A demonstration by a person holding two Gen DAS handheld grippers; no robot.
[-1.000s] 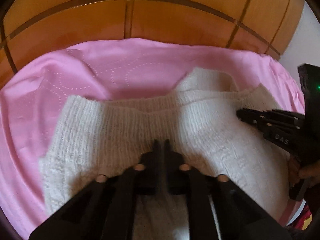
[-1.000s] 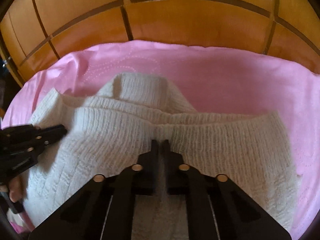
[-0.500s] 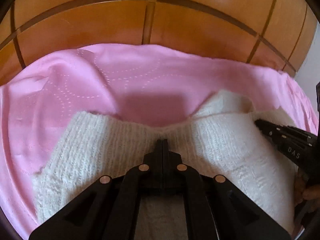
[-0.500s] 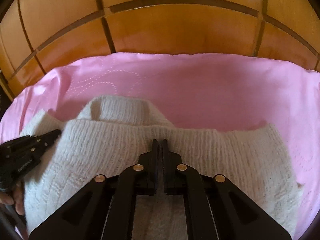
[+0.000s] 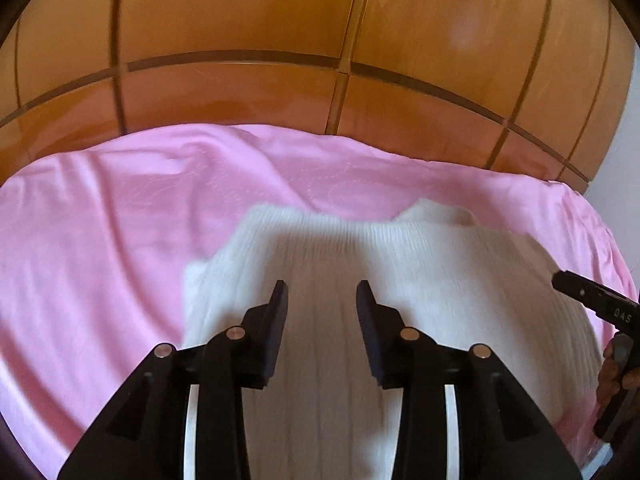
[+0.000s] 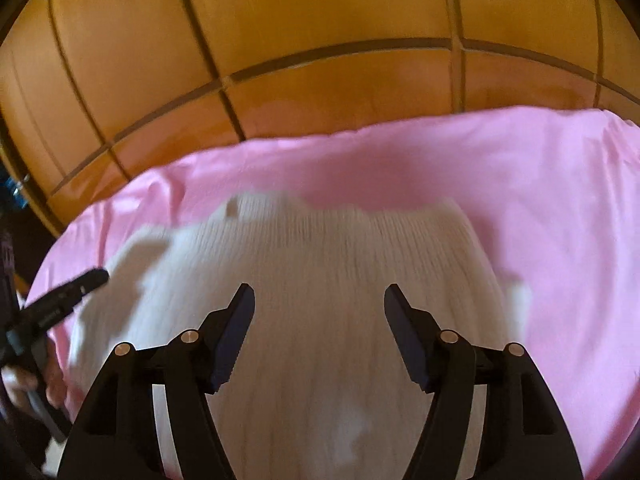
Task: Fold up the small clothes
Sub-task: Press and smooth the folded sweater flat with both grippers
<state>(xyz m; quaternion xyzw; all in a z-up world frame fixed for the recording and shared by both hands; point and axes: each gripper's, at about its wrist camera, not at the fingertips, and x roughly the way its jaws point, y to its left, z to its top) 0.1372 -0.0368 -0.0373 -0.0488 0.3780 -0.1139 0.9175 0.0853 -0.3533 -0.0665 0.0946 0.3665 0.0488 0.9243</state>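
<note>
White knit sweater lies folded on the pink bedsheet, near the wooden headboard. Risk: the unheld top layer may spring open or snag on a fingertip. Left gripper and right gripper are spread, holding nothing, above the sweater.

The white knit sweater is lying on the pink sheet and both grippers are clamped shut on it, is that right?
Not quite. The white knit sweater does lie on the pink sheet, but both wrist views show the left gripper and right gripper open, fingers spread, holding nothing.
</note>
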